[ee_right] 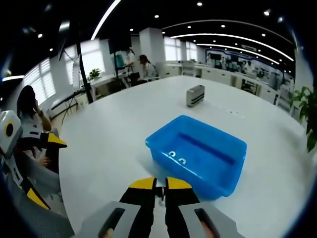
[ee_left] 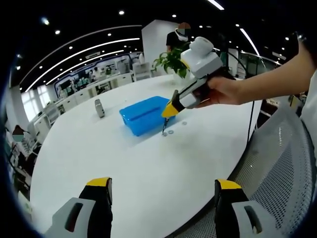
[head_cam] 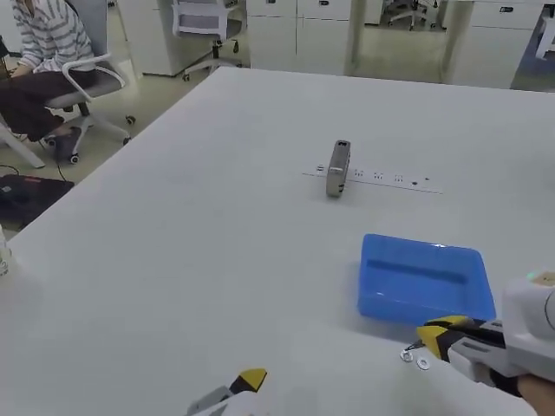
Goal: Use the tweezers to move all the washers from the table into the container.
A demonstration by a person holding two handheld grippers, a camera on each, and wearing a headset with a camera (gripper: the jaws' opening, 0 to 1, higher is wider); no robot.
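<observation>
Two washers (ee_right: 182, 160) lie inside the blue container (ee_right: 193, 171), on its floor close to the wall that faces the right tongs (ee_right: 159, 184). Two more washers (head_cam: 414, 360) lie on the white surface (head_cam: 217, 260), just beside each other, between the container's near wall and the near edge of the surface, toward its right end.

The right tongs are pressed together on the tweezers (ee_left: 164, 128), which hang steeply down from the yellow tips. The tweezer points sit right above the loose pair, by the one nearer the container. I cannot tell whether they touch it. A hand (ee_left: 225, 91) grips the right tongs from behind.

The left tongs (ee_left: 163, 186) are spread wide with nothing between them. They hang low over the near edge of the surface, well apart from the container and the right tongs.

Farther toward the middle of the surface, a grey block (head_cam: 337, 169) stands on one end of a flat socket strip (head_cam: 390, 178). Beyond the far left corner, a person (head_cam: 48, 39) sits in a white chair.
</observation>
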